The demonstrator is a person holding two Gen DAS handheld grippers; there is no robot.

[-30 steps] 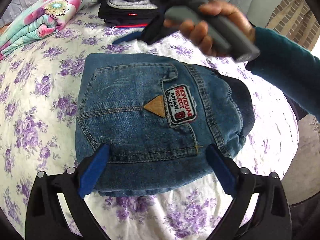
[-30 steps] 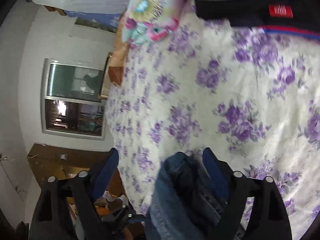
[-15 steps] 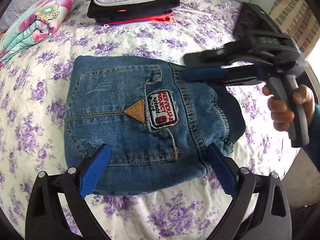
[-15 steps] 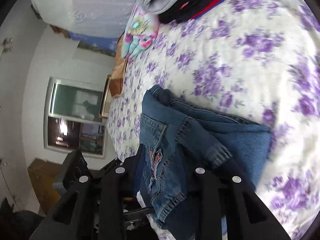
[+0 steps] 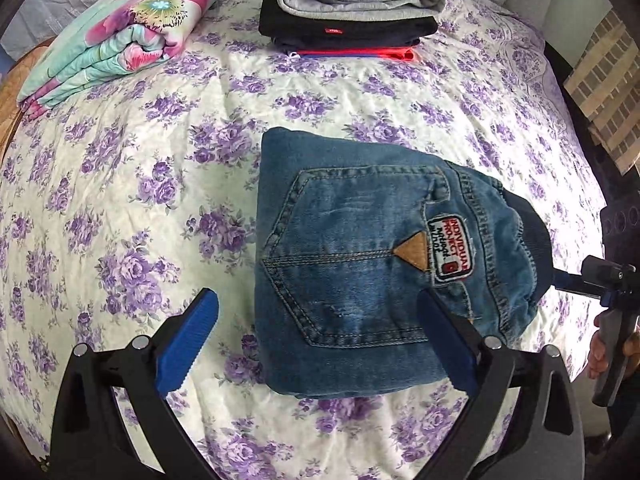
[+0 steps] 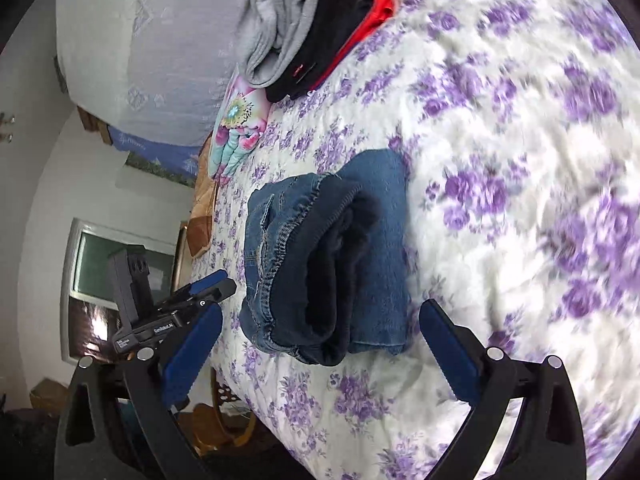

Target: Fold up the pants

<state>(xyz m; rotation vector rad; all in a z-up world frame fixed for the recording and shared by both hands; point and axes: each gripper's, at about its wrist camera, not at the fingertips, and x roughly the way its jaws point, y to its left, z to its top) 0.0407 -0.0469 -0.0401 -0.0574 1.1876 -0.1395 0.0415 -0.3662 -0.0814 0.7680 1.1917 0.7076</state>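
Jeans [image 5: 372, 276] lie folded into a compact bundle on the floral bedspread [image 5: 132, 184], pocket side up, so folding looks essentially done; left gripper [image 5: 316, 340] and right gripper [image 6: 320, 344] both spread wide, empty, perhaps only stacking with the folded clothes pile [image 5: 352, 4] left.

We list the pants [image 5: 360, 264] ahead of our left gripper [image 5: 316, 344] as coarse faded blue denim with tan stitching, an embroidered patch and a dark fleecy lining. Both grippers carry matt black plastic frames, ribbed blue pads [image 6: 192, 352] and shiny metal screws. The bedsheet [image 5: 120, 184] beneath is soft matt printed cloth.
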